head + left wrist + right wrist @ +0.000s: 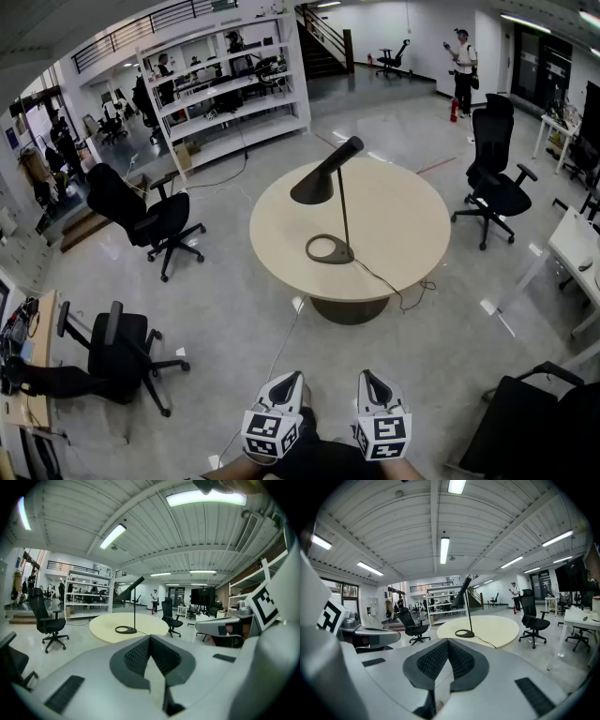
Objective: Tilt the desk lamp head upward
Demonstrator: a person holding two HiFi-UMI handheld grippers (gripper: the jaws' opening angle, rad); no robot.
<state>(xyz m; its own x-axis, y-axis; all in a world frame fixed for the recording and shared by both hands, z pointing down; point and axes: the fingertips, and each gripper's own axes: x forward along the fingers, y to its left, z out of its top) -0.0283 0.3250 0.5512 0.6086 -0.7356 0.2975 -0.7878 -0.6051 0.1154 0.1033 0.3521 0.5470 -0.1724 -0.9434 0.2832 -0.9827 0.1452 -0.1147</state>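
Observation:
A black desk lamp stands on a round beige table. Its cone head slopes down to the left from a thin upright stem, which rises from a ring base. My left gripper and right gripper hang side by side at the bottom of the head view, well short of the table, both shut and holding nothing. The left gripper view shows the left gripper with the lamp far ahead. The right gripper view shows the right gripper and the lamp at a similar distance.
The lamp's cable trails over the table's near edge to the floor. Black office chairs stand left, near left, right and at the bottom right corner. White shelving is behind; a person stands far back.

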